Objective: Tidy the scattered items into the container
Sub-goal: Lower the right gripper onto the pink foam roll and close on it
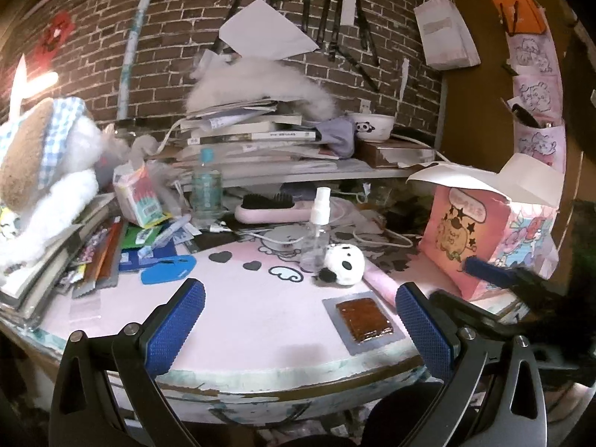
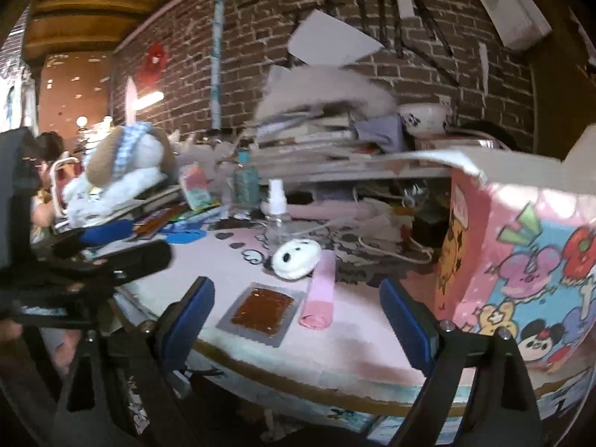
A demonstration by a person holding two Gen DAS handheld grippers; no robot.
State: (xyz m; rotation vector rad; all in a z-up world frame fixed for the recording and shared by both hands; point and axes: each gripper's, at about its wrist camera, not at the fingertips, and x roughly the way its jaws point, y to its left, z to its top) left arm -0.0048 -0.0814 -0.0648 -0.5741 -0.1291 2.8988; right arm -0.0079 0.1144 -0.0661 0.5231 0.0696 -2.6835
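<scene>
Right tool (image 2: pixel 298 320) (gaping) frames foil packet (image 2: pixel 260 313), untouched.

We hold two grippers side by side, both angled slightly downward. Our left gripper (image 1: pixel 300 322) has its blue-padded jaws spread wide with nothing between them. Our right gripper (image 2: pixel 298 320) also has its jaws wide apart, gripping nothing, just right of the left.

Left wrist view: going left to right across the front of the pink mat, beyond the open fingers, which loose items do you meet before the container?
Blue flat cutout → clear spray bottle → panda plush → brown sachet on grey backing → pink cartoon box, the container.
</scene>
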